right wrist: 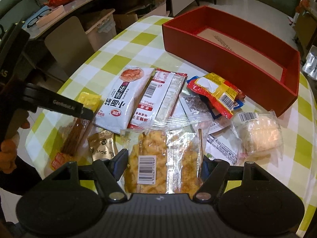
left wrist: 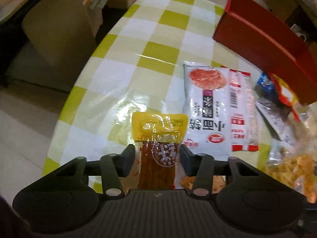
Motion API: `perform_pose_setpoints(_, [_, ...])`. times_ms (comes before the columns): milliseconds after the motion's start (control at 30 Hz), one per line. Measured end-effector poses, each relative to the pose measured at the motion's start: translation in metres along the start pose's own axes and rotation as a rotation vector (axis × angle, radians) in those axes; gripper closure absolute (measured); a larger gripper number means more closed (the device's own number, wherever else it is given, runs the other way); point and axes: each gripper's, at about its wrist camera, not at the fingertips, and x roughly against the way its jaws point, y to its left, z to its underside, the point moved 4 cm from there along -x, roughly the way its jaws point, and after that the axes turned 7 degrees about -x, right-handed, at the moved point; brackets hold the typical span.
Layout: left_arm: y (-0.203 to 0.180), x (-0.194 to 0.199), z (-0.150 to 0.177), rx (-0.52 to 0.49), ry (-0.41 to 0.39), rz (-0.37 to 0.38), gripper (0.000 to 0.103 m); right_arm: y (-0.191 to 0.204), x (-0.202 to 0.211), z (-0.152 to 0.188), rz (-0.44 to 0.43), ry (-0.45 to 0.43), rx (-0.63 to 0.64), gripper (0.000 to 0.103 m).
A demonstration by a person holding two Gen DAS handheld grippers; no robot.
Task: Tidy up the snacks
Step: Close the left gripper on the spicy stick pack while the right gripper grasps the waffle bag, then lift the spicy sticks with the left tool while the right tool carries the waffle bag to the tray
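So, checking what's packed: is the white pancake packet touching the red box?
Apart: right wrist view shows checkered tablecloth between white pancake packet and red box.

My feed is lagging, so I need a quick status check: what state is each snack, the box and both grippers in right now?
red box: open-topped, no snacks inside
yellow-topped spicy stick pack: flat on table, between left gripper's pads, small gaps each side
clear yellow snack bag: sealed, right gripper closed on it
white bag: sealed, lying flat
red-yellow packet: atop the pile
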Motion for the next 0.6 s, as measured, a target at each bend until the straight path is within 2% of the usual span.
perform_pose_setpoints(167, [-0.002, 0.001, 0.002, -0.013, 0.002, -0.009, 0.054, -0.001, 0.003, -0.002, -0.001, -0.013, -0.007, 0.025])
perform_pose_setpoints(267, [0.000, 0.004, -0.001, 0.012, 0.000, 0.021, 0.056, -0.001, 0.005, -0.004, -0.003, -0.023, -0.009, 0.025])
perform_pose_setpoints(600, [-0.012, 0.034, -0.012, -0.005, -0.067, 0.065, 0.058, -0.009, 0.019, -0.012, 0.001, -0.090, -0.039, 0.025])
